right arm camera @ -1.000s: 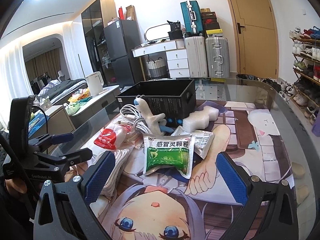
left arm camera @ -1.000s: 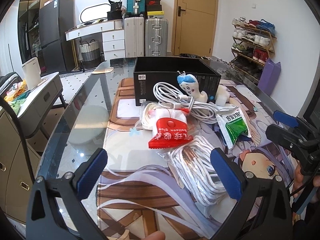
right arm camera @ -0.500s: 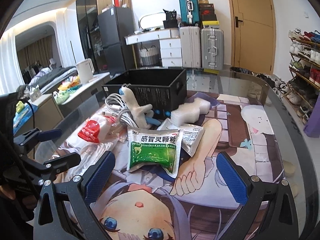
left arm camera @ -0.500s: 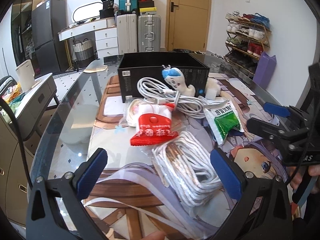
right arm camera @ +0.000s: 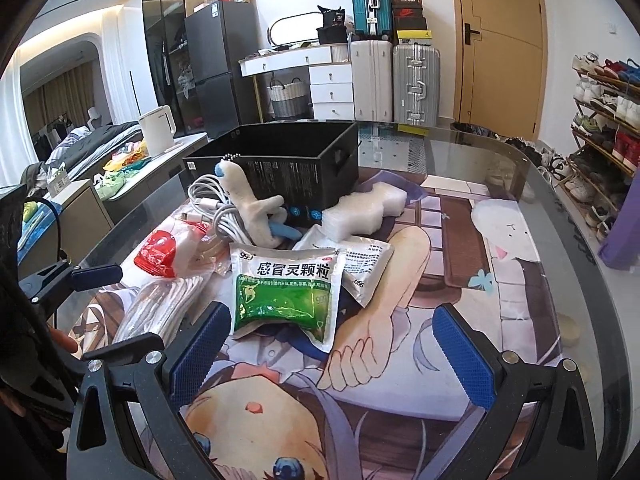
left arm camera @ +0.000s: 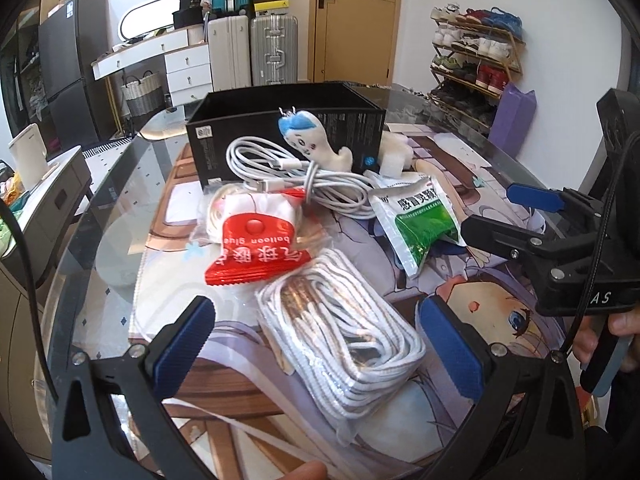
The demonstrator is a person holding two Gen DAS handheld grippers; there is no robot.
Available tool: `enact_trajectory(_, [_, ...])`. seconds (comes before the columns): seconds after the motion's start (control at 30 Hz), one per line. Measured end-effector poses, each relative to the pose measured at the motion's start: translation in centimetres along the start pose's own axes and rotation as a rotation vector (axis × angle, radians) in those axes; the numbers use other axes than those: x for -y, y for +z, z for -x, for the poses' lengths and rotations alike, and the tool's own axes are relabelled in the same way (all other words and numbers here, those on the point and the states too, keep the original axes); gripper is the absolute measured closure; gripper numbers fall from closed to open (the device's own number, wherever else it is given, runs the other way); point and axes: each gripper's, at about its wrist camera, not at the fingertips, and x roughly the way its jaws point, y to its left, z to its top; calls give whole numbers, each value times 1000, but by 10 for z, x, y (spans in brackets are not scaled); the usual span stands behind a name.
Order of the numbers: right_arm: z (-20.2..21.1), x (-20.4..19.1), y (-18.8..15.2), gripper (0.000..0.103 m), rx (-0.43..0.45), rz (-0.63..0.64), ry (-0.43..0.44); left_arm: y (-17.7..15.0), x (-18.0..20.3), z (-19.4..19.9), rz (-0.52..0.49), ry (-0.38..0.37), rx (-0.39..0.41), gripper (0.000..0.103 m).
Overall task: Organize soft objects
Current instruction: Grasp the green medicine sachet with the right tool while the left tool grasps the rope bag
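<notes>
White bagged coil of cord [left arm camera: 340,332] now lies between the wide-apart left tongs [left arm camera: 316,340], which have closed in on the pile over the last second. The right tongs [right arm camera: 332,348], also apart and empty, have neared the green-and-silver foil sachet [right arm camera: 286,292]. Nothing is yet in the black open cardboard box [left arm camera: 280,136] behind, on the tabletop [left arm camera: 104,240]; likely two pickups are imminent.

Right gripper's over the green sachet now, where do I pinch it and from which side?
Take the green sachet by its near bottom edge, coming in low from the front. That edge lies just ahead of the open right gripper and looks lifted off the mat, so a finger could probably slip under. Its far end overlaps the white sachet, so avoid that side.
</notes>
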Motion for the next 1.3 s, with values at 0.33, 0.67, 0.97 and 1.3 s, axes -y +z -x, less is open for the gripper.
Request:
enact_trajectory(0.33, [-23,-13,8,0,-58,33,22,-7,-12,-3,-19,29,-39,0])
enact_trajectory(0.67, [-46,-26,13,9,-106,67,17,-10,-18,-10,-10,29,-79,0])
enact_trajectory(0.97, [-55,-32,14,19,-146,88,15,-9,-19,-9,-18,-20,-79,18])
enact_trajectory(1.3, [-56,-40,7,36,-155,105,35,-8,-19,-3,-43,-40,-64,53])
